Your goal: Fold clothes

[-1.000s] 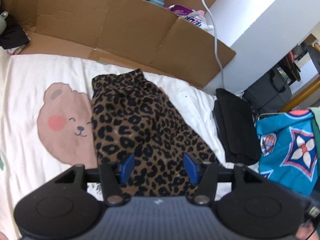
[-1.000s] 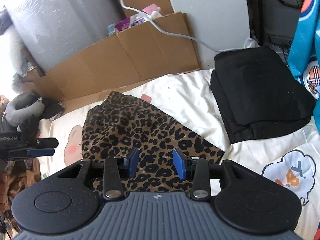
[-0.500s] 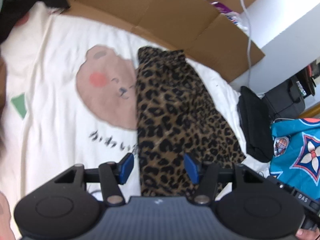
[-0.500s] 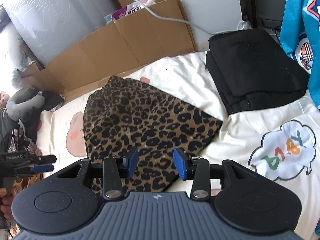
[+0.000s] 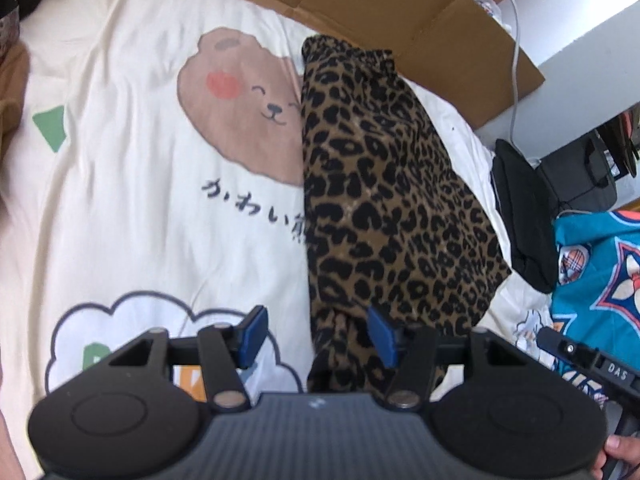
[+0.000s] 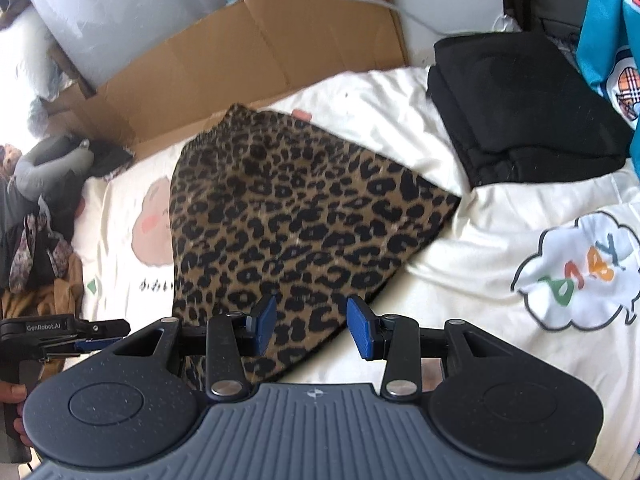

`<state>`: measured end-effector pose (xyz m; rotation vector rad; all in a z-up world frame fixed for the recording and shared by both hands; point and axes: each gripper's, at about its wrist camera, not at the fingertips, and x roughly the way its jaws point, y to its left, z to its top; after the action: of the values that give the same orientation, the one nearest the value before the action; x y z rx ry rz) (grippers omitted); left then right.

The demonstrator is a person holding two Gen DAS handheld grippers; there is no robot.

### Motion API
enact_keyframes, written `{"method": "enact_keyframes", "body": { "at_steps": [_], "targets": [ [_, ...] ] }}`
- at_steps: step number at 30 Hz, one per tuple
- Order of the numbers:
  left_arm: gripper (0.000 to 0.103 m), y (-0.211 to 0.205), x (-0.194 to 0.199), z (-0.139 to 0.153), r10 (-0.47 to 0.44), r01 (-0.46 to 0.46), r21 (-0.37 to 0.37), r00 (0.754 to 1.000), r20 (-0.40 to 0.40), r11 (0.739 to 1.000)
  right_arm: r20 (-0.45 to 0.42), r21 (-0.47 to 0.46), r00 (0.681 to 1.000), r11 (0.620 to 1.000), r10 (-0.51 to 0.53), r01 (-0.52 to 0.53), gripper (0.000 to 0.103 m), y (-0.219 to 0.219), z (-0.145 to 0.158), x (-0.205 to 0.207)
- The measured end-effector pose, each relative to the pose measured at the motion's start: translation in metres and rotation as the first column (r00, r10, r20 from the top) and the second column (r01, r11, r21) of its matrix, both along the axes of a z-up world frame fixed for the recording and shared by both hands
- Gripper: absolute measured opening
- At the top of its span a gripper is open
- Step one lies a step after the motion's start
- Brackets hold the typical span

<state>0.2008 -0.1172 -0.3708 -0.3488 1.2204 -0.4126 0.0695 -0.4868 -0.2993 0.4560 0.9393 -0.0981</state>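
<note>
A leopard-print garment [image 5: 384,200] [image 6: 288,224] lies folded lengthwise on a cream bedsheet [image 5: 120,184] [image 6: 500,240] printed with a bear and clouds. My left gripper [image 5: 318,336] hovers open over the garment's near end, its blue pads apart with the cloth's edge below and between them. My right gripper [image 6: 312,326] is open too, above the garment's near right edge. Neither holds any cloth. The left gripper also shows at the left edge of the right wrist view [image 6: 84,340], held by a hand.
A folded black garment [image 6: 524,120] [image 5: 524,216] lies at the sheet's right. Teal patterned cloth [image 5: 600,268] [image 6: 608,32] sits further right. Flattened cardboard [image 6: 256,56] [image 5: 400,12] lines the far side, with a white cable [image 5: 514,40]. Dark clothes and a grey toy [image 6: 44,168] pile at the left.
Both grippers pulled back toward the garment's near end, staying open. The left view swung left, revealing more of the bear print and a cloud print.
</note>
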Motion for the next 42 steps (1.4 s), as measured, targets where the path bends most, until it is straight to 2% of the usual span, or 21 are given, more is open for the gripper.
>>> {"method": "enact_keyframes", "body": {
  "at_steps": [6,16,23,28,30,36,42],
  "targets": [
    [0.057,-0.001,-0.006,-0.008,-0.024,0.024,-0.007,1.0,-0.008,1.0,-0.014,0.004,0.999,0.999,0.045,-0.045,0.046,0.013,-0.003,-0.004],
    [0.055,0.004,-0.016,-0.02,-0.012,0.012,-0.025,1.0,-0.018,1.0,-0.022,0.027,0.997,0.997,0.076,-0.075,0.046,0.022,-0.015,-0.009],
    [0.054,0.015,-0.026,-0.032,0.018,-0.019,-0.036,0.999,-0.03,0.999,-0.002,0.012,0.986,0.986,0.164,-0.164,0.046,0.041,-0.017,-0.006],
    [0.045,0.023,-0.035,-0.039,0.025,-0.029,-0.066,0.998,-0.053,0.997,-0.007,0.023,0.969,0.968,0.248,-0.248,0.046,0.065,-0.026,0.002],
    [0.045,0.025,-0.039,-0.04,0.022,-0.025,-0.068,0.998,-0.056,0.997,-0.007,0.015,0.958,0.958,0.288,-0.288,0.046,0.075,-0.027,0.003],
    [0.045,0.018,-0.042,-0.043,-0.042,0.041,-0.033,0.999,-0.009,0.999,0.001,0.028,0.928,0.927,0.374,-0.374,0.046,0.1,-0.029,0.005],
    [0.045,0.002,-0.036,-0.043,-0.122,0.123,-0.009,0.991,0.049,0.992,0.002,0.032,0.917,0.916,0.4,-0.4,0.046,0.108,-0.029,0.003]
  ]
}}
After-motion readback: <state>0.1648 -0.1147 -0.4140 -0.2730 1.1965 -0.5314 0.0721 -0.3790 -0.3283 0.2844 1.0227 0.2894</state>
